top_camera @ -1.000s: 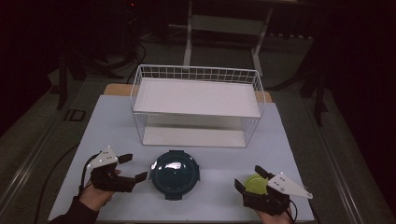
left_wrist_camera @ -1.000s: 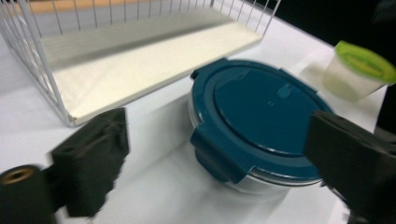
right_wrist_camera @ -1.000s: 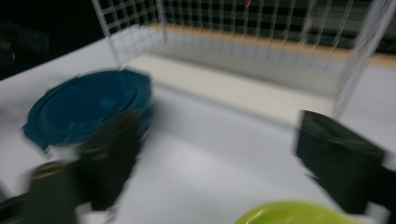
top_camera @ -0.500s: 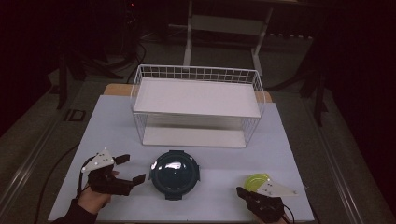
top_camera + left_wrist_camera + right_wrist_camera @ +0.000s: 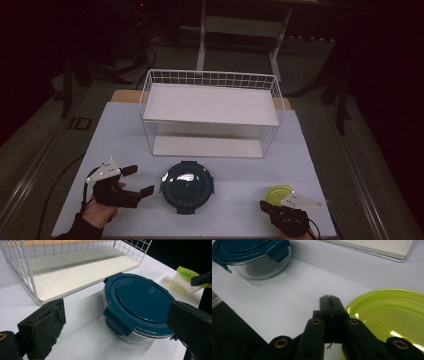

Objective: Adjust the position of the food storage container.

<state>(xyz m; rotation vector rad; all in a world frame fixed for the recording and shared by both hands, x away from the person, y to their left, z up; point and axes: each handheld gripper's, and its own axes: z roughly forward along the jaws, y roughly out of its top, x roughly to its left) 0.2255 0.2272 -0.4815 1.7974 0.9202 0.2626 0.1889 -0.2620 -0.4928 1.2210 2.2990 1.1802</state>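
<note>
The left gripper (image 5: 137,180) is sitting wide open beside the blue bowl (image 5: 187,186). The right gripper (image 5: 263,205) is pinching tight with nothing inside, next to the green lid (image 5: 276,193).

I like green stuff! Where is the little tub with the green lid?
In the high view the small clear tub with the lime-green lid sits at the table's front right, right of the round teal-lidded glass container.

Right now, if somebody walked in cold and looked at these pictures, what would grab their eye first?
Probably the round container with the dark teal clip lid, front and centre on the white table, with the open left gripper just beside it. Behind it stands a white wire rack. Near the front right corner, the small lime-lidded tub glows beside the shut right gripper.
</note>
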